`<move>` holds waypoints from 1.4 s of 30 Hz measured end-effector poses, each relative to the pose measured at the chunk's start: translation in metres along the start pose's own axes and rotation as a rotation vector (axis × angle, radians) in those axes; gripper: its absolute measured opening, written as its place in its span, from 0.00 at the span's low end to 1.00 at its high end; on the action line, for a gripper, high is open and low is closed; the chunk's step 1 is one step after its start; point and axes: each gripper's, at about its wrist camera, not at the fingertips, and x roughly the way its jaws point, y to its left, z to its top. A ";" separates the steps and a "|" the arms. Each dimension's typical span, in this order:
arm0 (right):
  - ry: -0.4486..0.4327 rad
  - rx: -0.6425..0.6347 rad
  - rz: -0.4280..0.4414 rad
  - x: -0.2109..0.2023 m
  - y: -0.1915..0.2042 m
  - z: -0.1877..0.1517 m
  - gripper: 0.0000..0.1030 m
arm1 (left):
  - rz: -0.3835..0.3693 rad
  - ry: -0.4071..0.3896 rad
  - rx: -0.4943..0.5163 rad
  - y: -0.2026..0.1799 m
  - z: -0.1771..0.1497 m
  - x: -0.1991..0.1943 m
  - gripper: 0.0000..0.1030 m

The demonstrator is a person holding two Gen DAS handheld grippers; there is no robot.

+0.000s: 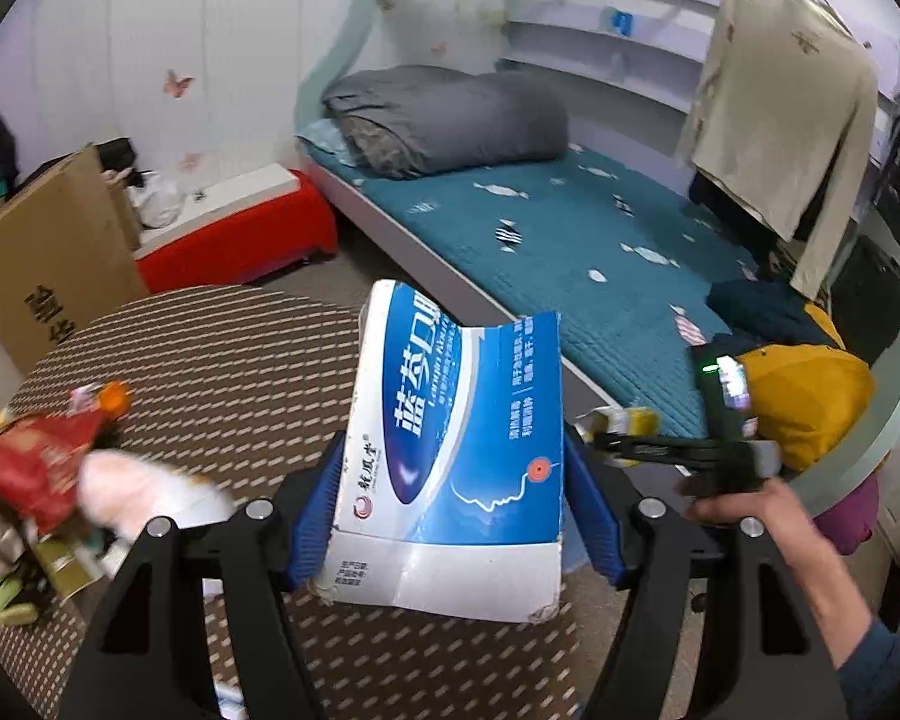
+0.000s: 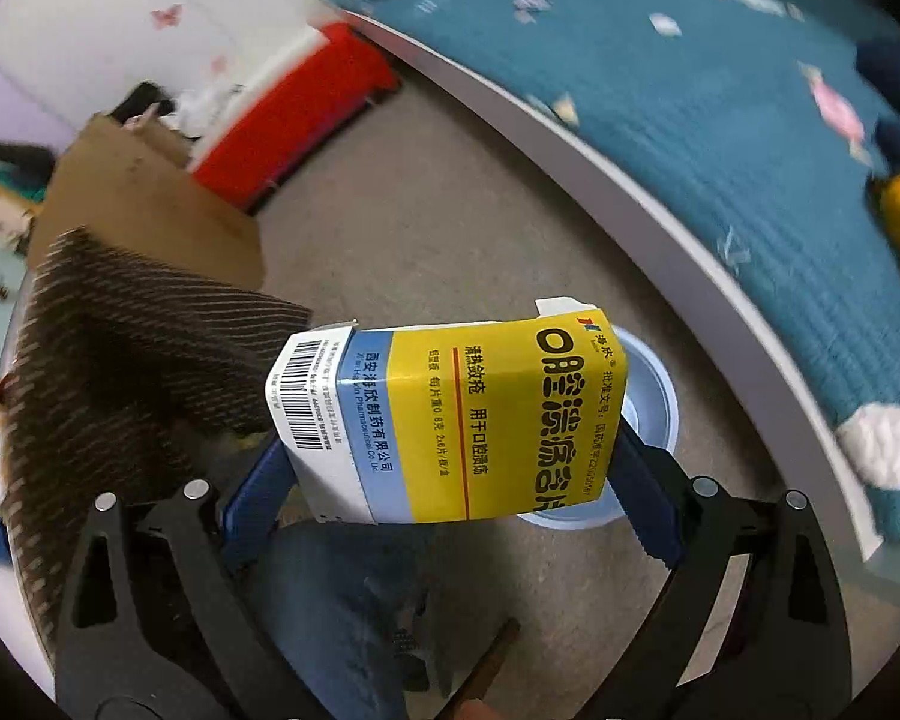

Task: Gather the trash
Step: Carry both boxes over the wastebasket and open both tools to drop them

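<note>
The left gripper (image 1: 450, 504) clamps a blue box (image 1: 450, 456); the right gripper (image 2: 450, 474) clamps a yellow box (image 2: 480, 420), a pale bin (image 2: 648, 402) at two o'clock.

Pale wall (image 1: 150, 30) with pink butterfly stickers (image 1: 178, 83) at the back, grey-beige floor (image 2: 450, 210) below. A bed with a teal quilted cover (image 1: 540, 240) and folded grey duvet (image 1: 450, 120) runs along the right. A red-sided low bench (image 1: 240, 240) sits beside a cardboard box (image 1: 48, 258).

We identify a home bedroom: a bed (image 1: 570, 240) with folded quilt (image 1: 450, 120), hanging shirt (image 1: 780, 108), butterfly wall stickers (image 1: 178, 83).
</note>
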 end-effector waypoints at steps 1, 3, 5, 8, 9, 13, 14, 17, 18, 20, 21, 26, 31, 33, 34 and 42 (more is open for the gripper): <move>0.008 0.014 0.002 0.004 -0.007 -0.001 0.90 | -0.009 0.009 0.010 -0.008 0.005 0.008 0.65; 0.040 0.064 0.001 0.020 -0.020 0.001 0.91 | -0.023 0.027 0.026 -0.018 0.010 0.022 0.65; 0.065 0.123 0.015 0.033 -0.036 0.004 0.94 | -0.042 0.055 0.038 -0.027 0.013 0.039 0.65; 0.078 0.196 0.042 0.039 -0.054 0.003 0.94 | -0.061 0.093 0.062 -0.043 0.019 0.062 0.65; 0.066 0.225 0.057 0.037 -0.061 0.002 0.94 | -0.068 0.103 0.068 -0.047 0.021 0.069 0.65; -0.010 0.295 0.080 0.008 -0.080 -0.002 0.94 | -0.092 0.138 0.113 -0.074 0.028 0.097 0.65; -0.034 0.308 0.084 -0.002 -0.084 -0.005 0.94 | -0.099 0.145 0.120 -0.077 0.028 0.101 0.65; -0.114 0.336 0.101 -0.041 -0.095 -0.013 0.94 | -0.109 0.186 0.142 -0.096 0.027 0.123 0.66; -0.132 0.335 0.099 -0.049 -0.097 -0.013 0.94 | -0.114 0.197 0.147 -0.099 0.027 0.127 0.66; -0.182 0.332 0.103 -0.075 -0.100 -0.018 0.94 | -0.123 0.228 0.161 -0.110 0.024 0.143 0.66; -0.200 0.334 0.107 -0.079 -0.102 -0.016 0.94 | -0.125 0.243 0.170 -0.113 0.023 0.150 0.67; -0.326 0.337 0.140 -0.125 -0.101 -0.021 0.94 | -0.143 0.328 0.208 -0.131 0.016 0.190 0.74; -0.390 0.279 0.119 -0.147 -0.088 -0.021 0.94 | -0.118 0.343 0.192 -0.129 0.018 0.203 0.88; -0.410 0.246 0.108 -0.155 -0.081 -0.022 0.94 | -0.107 0.330 0.171 -0.124 0.021 0.197 0.88; -0.414 0.233 0.102 -0.158 -0.078 -0.023 0.94 | -0.108 0.313 0.160 -0.121 0.023 0.189 0.89; -0.444 0.099 0.043 -0.181 -0.034 -0.025 0.94 | -0.038 0.161 0.145 -0.101 0.038 0.127 0.91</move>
